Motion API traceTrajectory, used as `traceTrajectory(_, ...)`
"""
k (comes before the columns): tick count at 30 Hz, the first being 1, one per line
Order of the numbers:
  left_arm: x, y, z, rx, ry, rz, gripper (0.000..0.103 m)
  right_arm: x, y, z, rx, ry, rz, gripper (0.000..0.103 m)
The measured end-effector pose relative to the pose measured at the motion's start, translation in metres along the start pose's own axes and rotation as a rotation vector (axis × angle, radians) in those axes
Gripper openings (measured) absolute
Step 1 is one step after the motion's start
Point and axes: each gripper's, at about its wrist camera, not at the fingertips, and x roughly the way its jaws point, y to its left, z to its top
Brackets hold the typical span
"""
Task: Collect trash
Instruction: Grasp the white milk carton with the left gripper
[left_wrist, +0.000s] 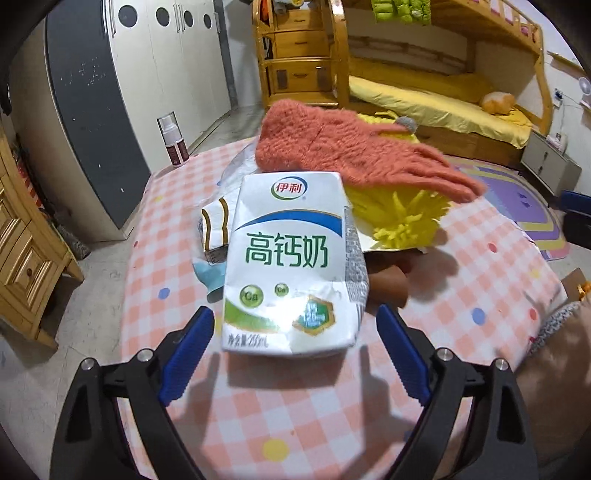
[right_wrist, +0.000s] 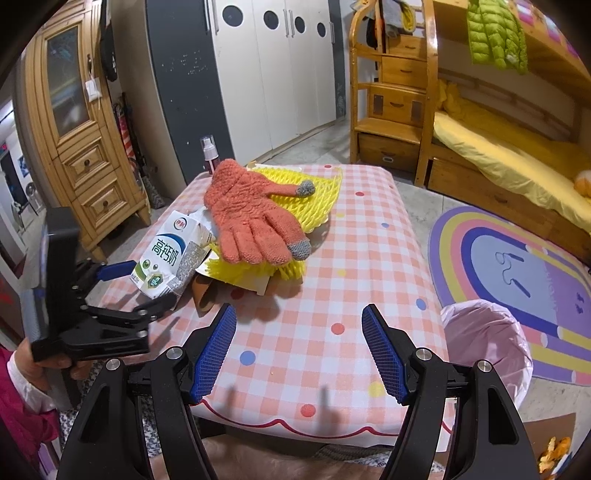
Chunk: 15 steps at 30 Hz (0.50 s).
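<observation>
A white milk carton (left_wrist: 288, 258) with green lettering lies on the pink checked tablecloth (left_wrist: 314, 413). My left gripper (left_wrist: 295, 354) is open, its blue fingers on either side of the carton's near end. In the right wrist view the carton (right_wrist: 164, 258) sits at the table's left side with the left gripper (right_wrist: 144, 284) around it. An orange knit glove (right_wrist: 251, 218) rests on yellow foam fruit netting (right_wrist: 314, 195). My right gripper (right_wrist: 299, 350) is open and empty above the table's near edge.
A bin with a pink liner (right_wrist: 487, 339) stands on the floor right of the table. A spray bottle (left_wrist: 173, 140) stands at the table's far left corner. Brown wrapper and card (right_wrist: 207, 288) lie under the netting. Orange peel on cardboard (right_wrist: 554, 450) lies lower right.
</observation>
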Motion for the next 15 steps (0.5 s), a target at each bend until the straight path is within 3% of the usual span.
traceTrajectory(4,0.008,0.005,0.007,-0.036,0.006,0.001,0.086,-0.004,-0.003,-0.002,0.004,-0.006,-0.01,0.071)
traceTrajectory(6,0.011,0.003,0.009,-0.022,0.01,0.013,0.079,-0.004,-0.004,-0.002,0.007,-0.003,-0.013,0.071)
traceTrajectory(8,0.008,0.003,0.007,-0.031,0.004,0.018,0.077,-0.004,-0.004,-0.002,0.004,-0.003,-0.012,0.071)
traceTrajectory(15,-0.039,0.016,0.005,-0.126,-0.067,0.051,0.077,0.003,0.008,0.01,-0.044,-0.018,0.012,0.069)
